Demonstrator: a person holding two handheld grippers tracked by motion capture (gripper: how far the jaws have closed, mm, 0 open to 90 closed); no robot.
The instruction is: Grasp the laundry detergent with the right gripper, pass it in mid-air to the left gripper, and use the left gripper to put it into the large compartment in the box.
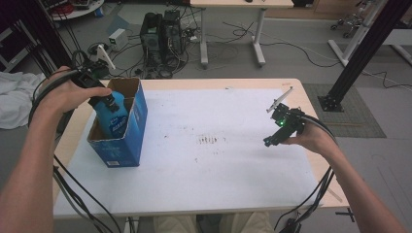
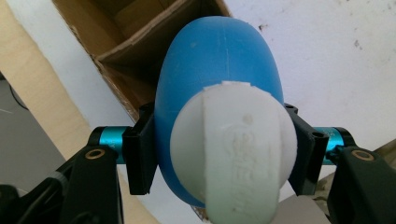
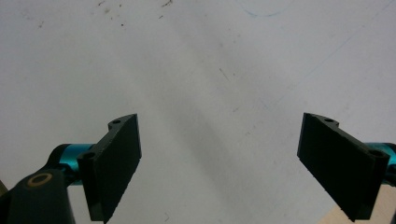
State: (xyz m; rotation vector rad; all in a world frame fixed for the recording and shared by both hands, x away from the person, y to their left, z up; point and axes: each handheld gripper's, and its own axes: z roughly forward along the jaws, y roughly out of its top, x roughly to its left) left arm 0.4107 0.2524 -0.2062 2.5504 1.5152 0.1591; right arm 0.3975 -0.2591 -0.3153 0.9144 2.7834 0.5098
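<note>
A blue bottle (image 1: 113,119) with a white cap (image 2: 238,154) hangs upright over the open top of a blue cardboard box (image 1: 121,150) at the table's left. My left gripper (image 1: 103,99) is shut on the bottle (image 2: 217,65) just below its cap, one black jaw on each side. The box's brown inside (image 2: 140,28) lies beneath the bottle. My right gripper (image 1: 272,140) is held low over the white table cover at the right. In the right gripper view it (image 3: 219,163) stands wide open with nothing between its black pads (image 3: 116,158).
A white sheet (image 1: 214,160) covers the wooden table (image 1: 311,102), with small dark specks (image 1: 210,141) near its middle. Cables trail from both grippers off the near edge. Computer towers (image 1: 163,34), cables and another desk stand on the floor beyond.
</note>
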